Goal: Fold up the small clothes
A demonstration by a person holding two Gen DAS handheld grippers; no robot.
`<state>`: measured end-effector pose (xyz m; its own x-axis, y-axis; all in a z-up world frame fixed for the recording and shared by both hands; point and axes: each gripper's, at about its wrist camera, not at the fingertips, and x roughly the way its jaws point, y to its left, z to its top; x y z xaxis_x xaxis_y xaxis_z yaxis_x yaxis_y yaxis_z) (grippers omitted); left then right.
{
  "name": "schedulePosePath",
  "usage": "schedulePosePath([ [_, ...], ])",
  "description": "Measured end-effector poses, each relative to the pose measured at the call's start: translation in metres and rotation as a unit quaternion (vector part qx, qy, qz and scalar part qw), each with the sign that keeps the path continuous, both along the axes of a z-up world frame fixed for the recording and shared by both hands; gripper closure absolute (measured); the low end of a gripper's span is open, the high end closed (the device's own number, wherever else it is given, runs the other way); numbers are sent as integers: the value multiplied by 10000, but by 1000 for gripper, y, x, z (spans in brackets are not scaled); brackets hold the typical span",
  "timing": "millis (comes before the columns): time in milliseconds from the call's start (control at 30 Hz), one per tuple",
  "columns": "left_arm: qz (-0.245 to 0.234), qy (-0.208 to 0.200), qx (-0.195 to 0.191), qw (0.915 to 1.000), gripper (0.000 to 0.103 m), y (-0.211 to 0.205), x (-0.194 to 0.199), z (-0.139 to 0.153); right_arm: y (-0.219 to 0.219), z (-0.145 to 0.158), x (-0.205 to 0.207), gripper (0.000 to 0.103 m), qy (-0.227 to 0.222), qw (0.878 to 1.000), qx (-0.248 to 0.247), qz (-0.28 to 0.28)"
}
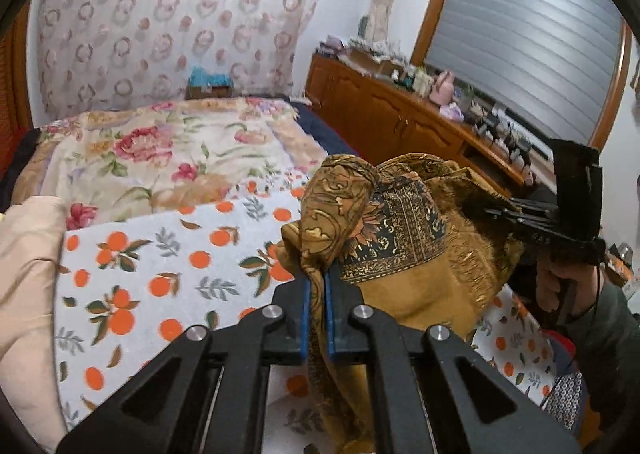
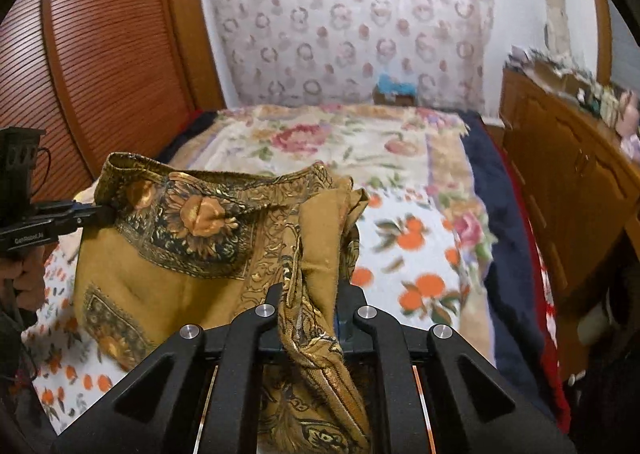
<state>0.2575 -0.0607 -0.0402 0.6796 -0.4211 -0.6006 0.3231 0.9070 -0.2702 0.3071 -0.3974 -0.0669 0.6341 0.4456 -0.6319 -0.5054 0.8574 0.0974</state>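
A mustard-gold patterned cloth [image 1: 404, 254] with a dark floral border hangs between both grippers above the bed. My left gripper [image 1: 318, 282] is shut on one bunched corner of it, blue pads pressed on the fabric. In the right wrist view my right gripper [image 2: 316, 294] is shut on the other edge of the same cloth [image 2: 192, 254], which drapes over its fingers. The right gripper also shows in the left wrist view [image 1: 500, 213] at the cloth's far side. The left gripper shows in the right wrist view [image 2: 100, 213] at the cloth's left corner.
Below lies a white sheet with an orange-fruit print [image 1: 168, 266] over a floral bedspread [image 2: 340, 141]. A beige garment [image 1: 24, 286] lies at the left. A wooden cabinet [image 1: 400, 117] with clutter on top runs along the right side. A louvred wooden door [image 2: 104, 53] stands at the left.
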Motion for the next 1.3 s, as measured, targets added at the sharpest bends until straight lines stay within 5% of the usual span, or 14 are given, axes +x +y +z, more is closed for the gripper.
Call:
schedulePosePath([
  [367, 812, -436, -162, 9956, 100, 85, -45, 27, 100, 39, 13, 96, -457, 9953, 39, 847],
  [667, 1938, -668, -289, 9783, 100, 192, -83, 25, 224, 69, 27, 96, -807, 9805, -27, 1794],
  [900, 2696, -557, -454, 9603, 100, 254, -102, -8, 342, 75, 44, 96, -980, 9616, -380, 2536],
  [1100, 3191, -80, -554, 9460, 100, 292, -115, -60, 441, 45, 51, 96, -1095, 9390, -1069, 3079],
  [1300, 3319, 138, -305, 9427, 99, 294, -128, -79, 488, 21, 66, 93, -998, 9374, -904, 3211],
])
